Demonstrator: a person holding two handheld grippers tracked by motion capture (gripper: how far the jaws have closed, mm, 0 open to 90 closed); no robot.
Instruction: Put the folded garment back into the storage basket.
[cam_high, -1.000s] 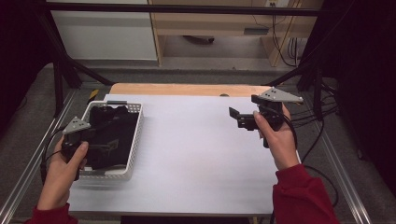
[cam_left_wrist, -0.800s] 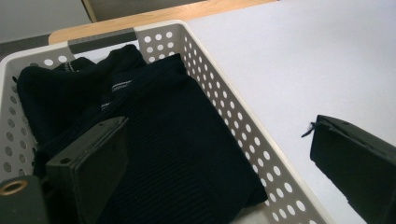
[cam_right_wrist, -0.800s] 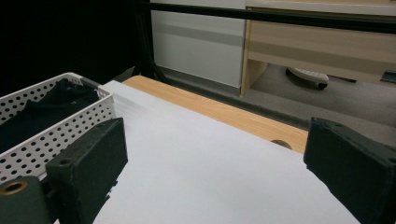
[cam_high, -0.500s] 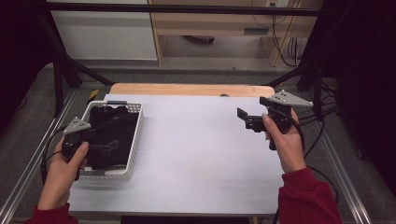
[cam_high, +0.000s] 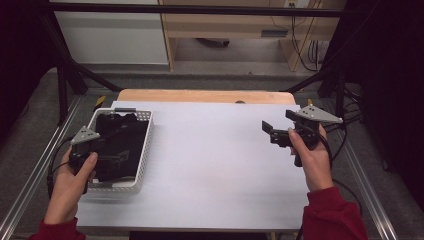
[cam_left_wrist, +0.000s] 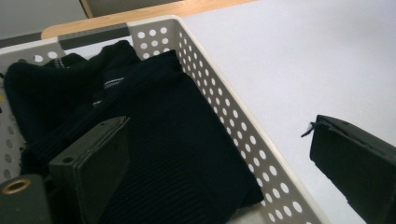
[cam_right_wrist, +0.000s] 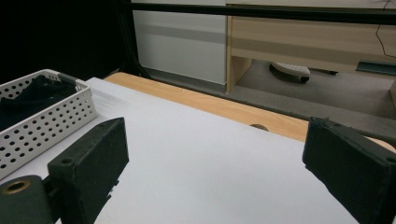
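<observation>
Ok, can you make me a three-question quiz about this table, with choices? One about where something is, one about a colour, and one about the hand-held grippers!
1. Where is the basket?
A. At the table's left side
B. In the table's middle
C. On the floor

2. What colour is the clothing inside it?
A. White
B. Black
C. Red

3. How is the right hand-held gripper?
A. Shut on cloth
B. Shut on nothing
C. Open, holding nothing

Answers:
1 A, the high view shows it by the left edge.
2 B, the folded fabric is black.
3 C, its jaws stand wide apart over bare white table.
</observation>
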